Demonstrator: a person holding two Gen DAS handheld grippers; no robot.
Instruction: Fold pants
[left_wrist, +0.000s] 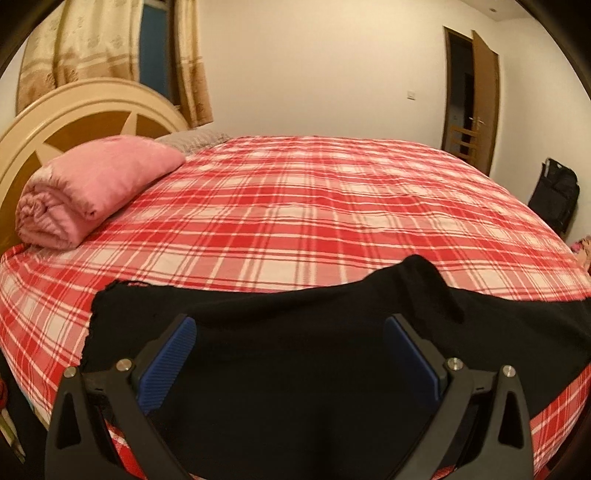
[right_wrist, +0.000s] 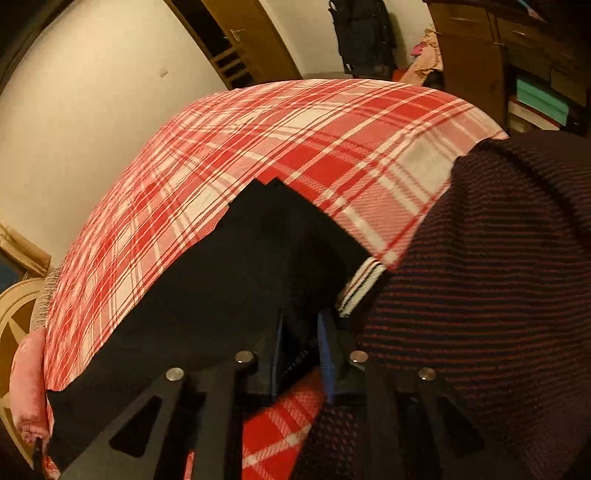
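Right gripper (right_wrist: 301, 343): nearly closed, we judge it pinching pants (left_wrist: 295, 354) at the bed's near edge; thin hold may slip
Left gripper (left_wrist: 291, 345): open above cloth; late grab risks bunching
Bed (left_wrist: 314, 206): far sheet may snag

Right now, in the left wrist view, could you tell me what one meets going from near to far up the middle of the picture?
Left gripper with its fingers spread, then black pants, plaid sheet, far wall.
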